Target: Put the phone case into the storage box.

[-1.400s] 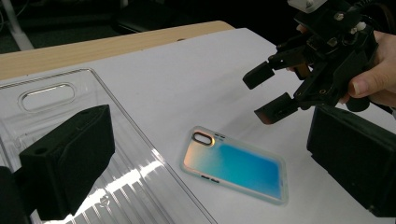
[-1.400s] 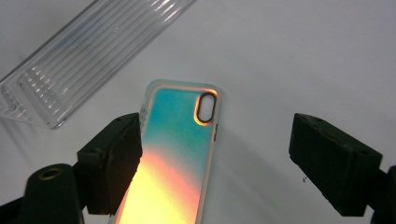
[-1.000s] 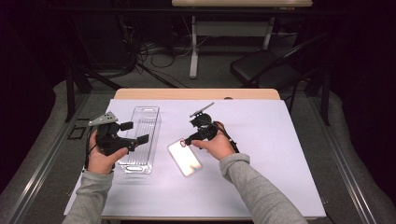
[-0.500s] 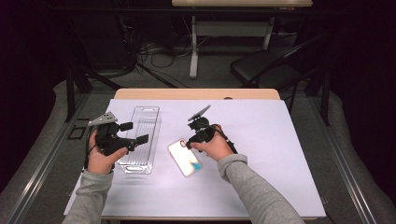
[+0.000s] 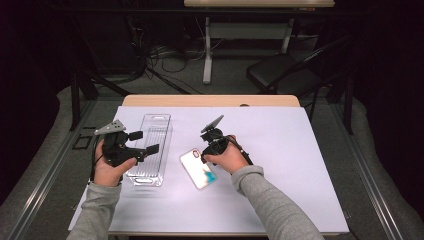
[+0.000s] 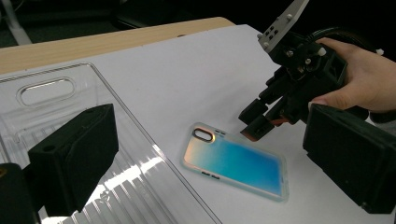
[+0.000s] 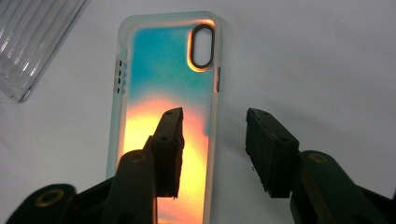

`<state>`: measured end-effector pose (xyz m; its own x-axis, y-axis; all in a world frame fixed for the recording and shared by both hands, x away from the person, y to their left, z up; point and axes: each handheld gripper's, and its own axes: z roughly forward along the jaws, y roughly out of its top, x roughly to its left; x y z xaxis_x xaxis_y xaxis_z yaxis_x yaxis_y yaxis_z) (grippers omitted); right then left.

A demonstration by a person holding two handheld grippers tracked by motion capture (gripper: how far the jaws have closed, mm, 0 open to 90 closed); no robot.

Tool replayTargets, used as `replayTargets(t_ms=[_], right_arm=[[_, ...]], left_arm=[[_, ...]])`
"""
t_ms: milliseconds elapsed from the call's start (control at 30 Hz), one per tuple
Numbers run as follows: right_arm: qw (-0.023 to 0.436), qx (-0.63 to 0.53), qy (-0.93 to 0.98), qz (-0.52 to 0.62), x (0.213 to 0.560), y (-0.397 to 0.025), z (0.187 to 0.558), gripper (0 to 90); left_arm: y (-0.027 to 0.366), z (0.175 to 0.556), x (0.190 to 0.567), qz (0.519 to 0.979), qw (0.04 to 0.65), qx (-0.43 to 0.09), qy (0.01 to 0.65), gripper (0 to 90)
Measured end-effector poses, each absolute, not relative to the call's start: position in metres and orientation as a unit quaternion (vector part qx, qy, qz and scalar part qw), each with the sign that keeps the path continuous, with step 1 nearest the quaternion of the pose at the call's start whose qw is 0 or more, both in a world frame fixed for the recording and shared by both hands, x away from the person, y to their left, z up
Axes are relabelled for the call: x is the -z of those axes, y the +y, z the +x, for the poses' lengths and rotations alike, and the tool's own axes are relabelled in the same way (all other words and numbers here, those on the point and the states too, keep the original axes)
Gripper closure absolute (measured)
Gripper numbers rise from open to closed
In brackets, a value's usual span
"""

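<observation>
Left gripper (image 5: 150, 148): jaws spread wide, hanging over the tray, nothing between them.
Tray (image 5: 155, 125): one; clear ribbed plastic with a hanging slot at each end, lying flat near the left edge of the table (image 5: 310, 150), long side running front to back.
Tray handling: likely light, stiff but brittle, slick on its faces; best pinched at a raised rim.
Case (image 5: 199, 168): one phone case; flat on the table just right of the tray, towards the front edge, camera cut-out at the far end.
Case look: frosted soft-looking rim around a glossy iridescent back, blue to orange by view.
Case handling: judged very light, slightly bendy, slippery on the glossy back; little to bite on while flat.
Hold: across the right long rim, one jaw inside over the back, one outside on the table, about midway along.
Right gripper (image 7: 214, 140): jaws apart and empty, straddling that right rim; contact with the case not clear.
Risk: likely to skid on the table under a sideways push.
Count: two grippers, one tray, one case.
</observation>
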<state>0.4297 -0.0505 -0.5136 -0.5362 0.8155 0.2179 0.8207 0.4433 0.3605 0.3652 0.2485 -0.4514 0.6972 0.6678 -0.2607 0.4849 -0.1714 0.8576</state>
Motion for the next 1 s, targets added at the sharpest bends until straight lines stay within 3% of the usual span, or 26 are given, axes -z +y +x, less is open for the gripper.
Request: replayTargets(t_ms=[567, 1000], right_arm=[[0.018, 0.18, -0.863, -0.472, 0.52, -0.045, 0.429, 68.2], [0.033, 0.146, -0.87, -0.47, 0.524, -0.046, 0.43, 69.4]], left_arm=[[0.249, 0.366, 0.453, 0.76, 0.519, -0.087, 0.382, 4.1], [0.248, 0.366, 0.454, 0.76, 0.518, -0.085, 0.383, 4.5]])
